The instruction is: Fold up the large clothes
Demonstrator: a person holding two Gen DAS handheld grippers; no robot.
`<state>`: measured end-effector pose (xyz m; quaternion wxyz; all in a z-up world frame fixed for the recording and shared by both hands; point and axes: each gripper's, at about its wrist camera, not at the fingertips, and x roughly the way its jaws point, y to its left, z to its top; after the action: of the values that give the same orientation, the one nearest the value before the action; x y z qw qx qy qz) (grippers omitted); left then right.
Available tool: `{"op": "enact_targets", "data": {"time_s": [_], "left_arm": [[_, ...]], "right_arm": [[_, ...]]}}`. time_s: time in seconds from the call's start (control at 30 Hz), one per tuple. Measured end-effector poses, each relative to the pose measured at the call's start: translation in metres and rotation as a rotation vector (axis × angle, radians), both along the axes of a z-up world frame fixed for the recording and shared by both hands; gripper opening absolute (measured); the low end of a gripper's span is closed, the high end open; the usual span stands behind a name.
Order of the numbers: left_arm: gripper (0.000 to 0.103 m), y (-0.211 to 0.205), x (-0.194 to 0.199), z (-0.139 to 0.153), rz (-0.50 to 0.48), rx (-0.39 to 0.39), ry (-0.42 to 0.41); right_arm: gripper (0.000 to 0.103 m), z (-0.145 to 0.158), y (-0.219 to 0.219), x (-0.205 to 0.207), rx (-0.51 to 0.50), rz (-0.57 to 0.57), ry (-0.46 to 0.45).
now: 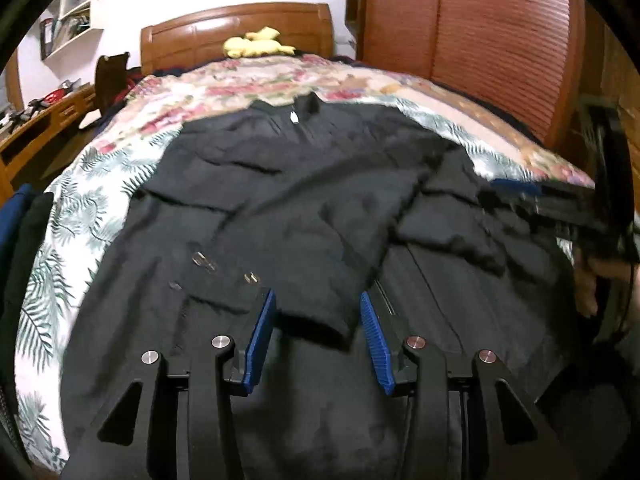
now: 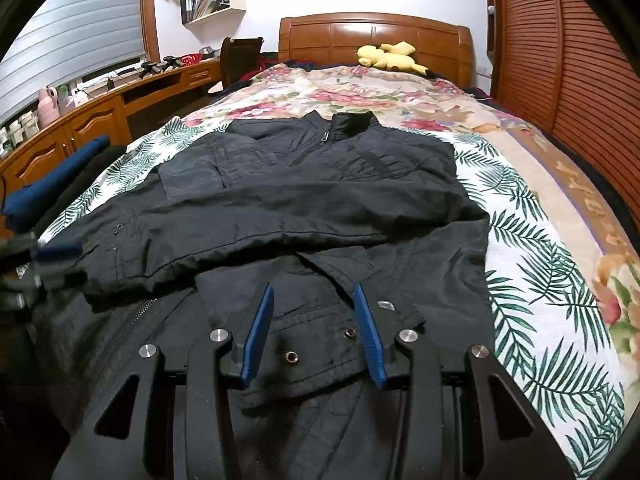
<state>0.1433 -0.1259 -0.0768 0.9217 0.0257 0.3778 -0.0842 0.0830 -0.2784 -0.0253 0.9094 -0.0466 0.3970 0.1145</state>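
A black jacket (image 2: 312, 200) lies spread on a floral-quilted bed (image 2: 560, 280), 2 sleeves folded across it; the left hand-held gripper (image 1: 318, 300) and right hand-held gripper (image 2: 314, 292) hover released above the fabric.

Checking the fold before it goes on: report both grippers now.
Left gripper: open, fingers apart above a folded sleeve end of the black jacket, not gripping.
Right gripper: open over the jacket's snap-button cuff, holding nothing.
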Motion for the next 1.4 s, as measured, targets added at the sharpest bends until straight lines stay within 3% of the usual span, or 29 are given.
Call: {"op": "enact_targets", "data": {"time_s": [0.5, 0.6, 0.63, 0.73, 0.87, 1.03, 1.4], "left_arm": [[0.044, -0.002, 0.001, -0.012, -0.001, 0.035, 0.005], [0.026, -0.002, 0.002, -0.014, 0.004, 0.048, 0.009], [0.013, -0.001, 0.001, -0.014, -0.003, 0.043, 0.008], [0.005, 0.002, -0.003, -0.005, -0.005, 0.039, -0.02], [0.005, 0.013, -0.014, 0.018, 0.005, 0.004, -0.073], [0.003, 0.022, -0.025, 0.04, 0.029, 0.014, -0.137], [0.003, 0.033, -0.044, 0.044, 0.082, 0.019, -0.162]], "right_arm": [[0.043, -0.007, 0.011, 0.007, 0.009, 0.004, 0.018], [0.049, -0.01, 0.009, 0.008, 0.003, 0.004, 0.027], [0.054, -0.011, 0.009, 0.007, 0.003, 0.006, 0.027], [0.066, -0.011, 0.008, 0.006, 0.003, 0.004, 0.028], [0.068, -0.009, 0.007, 0.004, 0.002, 0.003, 0.022], [0.068, -0.009, 0.007, 0.003, -0.009, 0.003, 0.016], [0.068, -0.009, 0.007, 0.001, -0.013, 0.004, 0.019]]}}
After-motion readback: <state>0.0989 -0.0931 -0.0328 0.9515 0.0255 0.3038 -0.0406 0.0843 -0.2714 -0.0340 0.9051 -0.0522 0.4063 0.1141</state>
